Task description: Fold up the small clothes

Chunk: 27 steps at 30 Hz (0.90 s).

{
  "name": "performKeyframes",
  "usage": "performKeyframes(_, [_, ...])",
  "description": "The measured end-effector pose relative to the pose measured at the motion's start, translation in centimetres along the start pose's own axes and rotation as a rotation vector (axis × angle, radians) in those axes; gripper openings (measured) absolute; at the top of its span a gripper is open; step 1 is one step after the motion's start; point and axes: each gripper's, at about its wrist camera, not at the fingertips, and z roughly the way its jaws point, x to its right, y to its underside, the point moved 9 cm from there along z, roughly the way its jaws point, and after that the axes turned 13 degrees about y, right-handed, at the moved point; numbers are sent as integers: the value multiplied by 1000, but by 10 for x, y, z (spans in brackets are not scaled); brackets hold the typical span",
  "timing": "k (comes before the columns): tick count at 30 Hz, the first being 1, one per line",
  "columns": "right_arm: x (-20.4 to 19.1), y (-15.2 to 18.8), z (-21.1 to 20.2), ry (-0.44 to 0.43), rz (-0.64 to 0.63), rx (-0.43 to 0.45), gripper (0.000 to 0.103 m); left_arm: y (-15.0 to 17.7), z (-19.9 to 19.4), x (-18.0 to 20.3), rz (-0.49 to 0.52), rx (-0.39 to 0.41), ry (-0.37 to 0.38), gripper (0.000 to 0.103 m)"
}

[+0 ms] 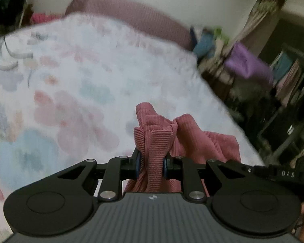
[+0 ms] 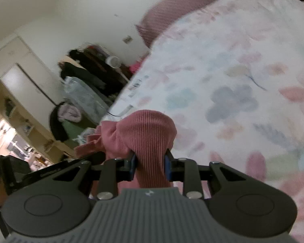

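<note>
A small pink ribbed garment (image 1: 156,139) is bunched between the blue pads of my left gripper (image 1: 151,167), which is shut on it and holds it above the bed. In the right wrist view the same pink garment (image 2: 143,133) bulges out between the pads of my right gripper (image 2: 150,169), which is also shut on it. A frilled edge of the cloth (image 2: 91,141) hangs to the left. The rest of the garment drops below both grippers and is hidden.
A bed with a white floral cover (image 1: 87,85) fills the space ahead, with a pink headboard cushion (image 1: 135,16) against the wall. Cluttered shelves and a purple cloth (image 1: 247,60) stand to the bed's right. Hanging dark clothes (image 2: 85,68) and cupboards are at its left.
</note>
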Motion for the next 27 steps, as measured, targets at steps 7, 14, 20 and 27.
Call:
performKeyframes(7, [71,36,70,155,69,-148,24,30,86,-49,-69,-154,-42,21])
performKeyframes(14, [84,32,105,349,-57,-150,30,37,108,-64,16,-266,-158,28])
performKeyframes(20, [75,25,69,416,-172,-71,37,32,70,-51,49,-217,-177,35])
performKeyframes(27, [27,64,-2,444,-316,5,52,50,16,9,221,-145,-231,64])
